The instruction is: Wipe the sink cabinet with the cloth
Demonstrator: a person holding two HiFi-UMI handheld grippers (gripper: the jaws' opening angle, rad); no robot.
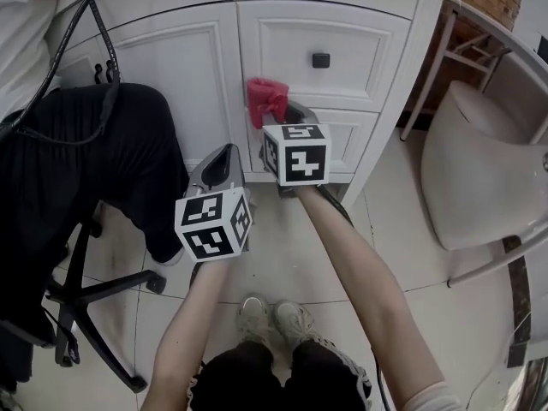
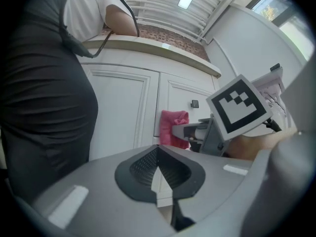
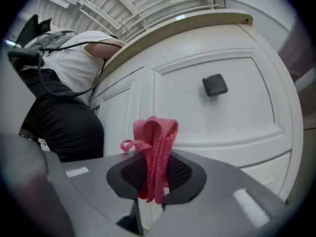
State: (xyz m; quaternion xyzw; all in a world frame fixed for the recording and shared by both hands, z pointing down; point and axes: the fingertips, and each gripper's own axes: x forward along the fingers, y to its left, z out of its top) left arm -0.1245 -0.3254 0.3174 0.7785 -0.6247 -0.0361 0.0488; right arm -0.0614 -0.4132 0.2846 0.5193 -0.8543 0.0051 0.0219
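Note:
A pink cloth (image 1: pixel 267 99) (image 3: pixel 154 147) (image 2: pixel 173 128) is bunched between the jaws of my right gripper (image 1: pixel 281 118) (image 3: pixel 154 181), which is shut on it. The cloth stands at the white sink cabinet (image 1: pixel 223 67), near the seam between a door (image 3: pixel 121 112) and the drawer front (image 3: pixel 217 117) with a black knob (image 1: pixel 321 59) (image 3: pixel 215 85); whether it touches the cabinet cannot be told. My left gripper (image 1: pixel 221 168) (image 2: pixel 159 174) hangs lower and to the left, jaws shut with nothing between them, pointing at the cabinet door (image 2: pixel 118 107).
A person in black trousers (image 1: pixel 77 169) sits on a wheeled office chair (image 1: pixel 86 298) close on the left. A white chair (image 1: pixel 479 169) stands at the right. My own feet (image 1: pixel 278 319) rest on the tiled floor (image 1: pixel 411 255) below.

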